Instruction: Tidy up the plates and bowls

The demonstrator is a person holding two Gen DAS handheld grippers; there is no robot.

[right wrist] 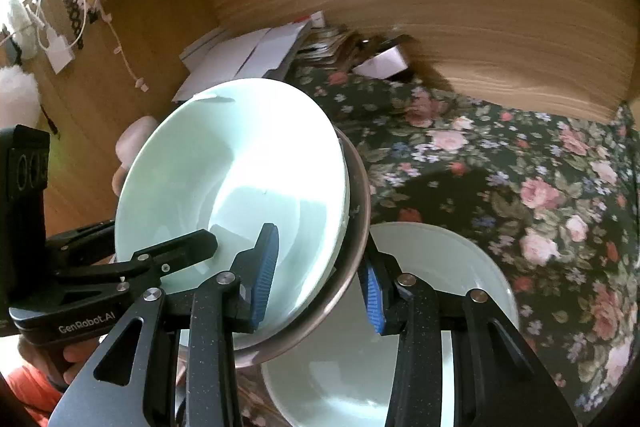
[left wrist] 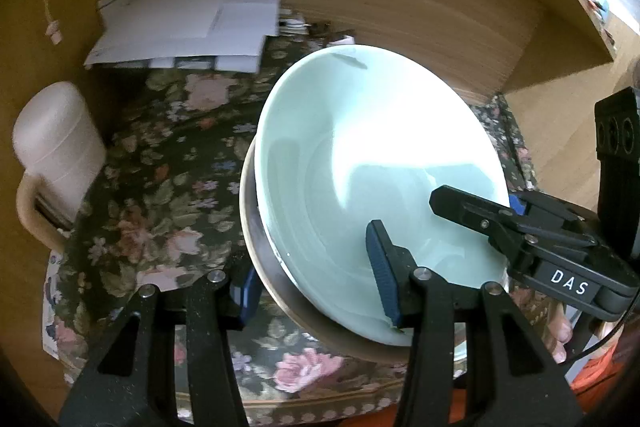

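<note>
A pale green bowl [left wrist: 360, 163] sits nested in a metal bowl [left wrist: 256, 251], both tilted and lifted above the floral cloth. My left gripper [left wrist: 316, 283] is shut on the near rim of the two bowls, one pad inside, one outside. My right gripper [right wrist: 320, 287] is shut on the opposite rim of the same stack [right wrist: 240, 179], one pad inside the green bowl, one outside the metal bowl [right wrist: 356, 247]. Each gripper shows in the other's view. A second pale bowl [right wrist: 440, 267] rests on the cloth below my right gripper.
The floral tablecloth [right wrist: 500, 179] covers the table. White papers [left wrist: 184, 27] lie at the back. A white lidded mug [left wrist: 56, 155] stands at the left. A wooden wall [right wrist: 480, 27] with coloured sticky notes closes the back.
</note>
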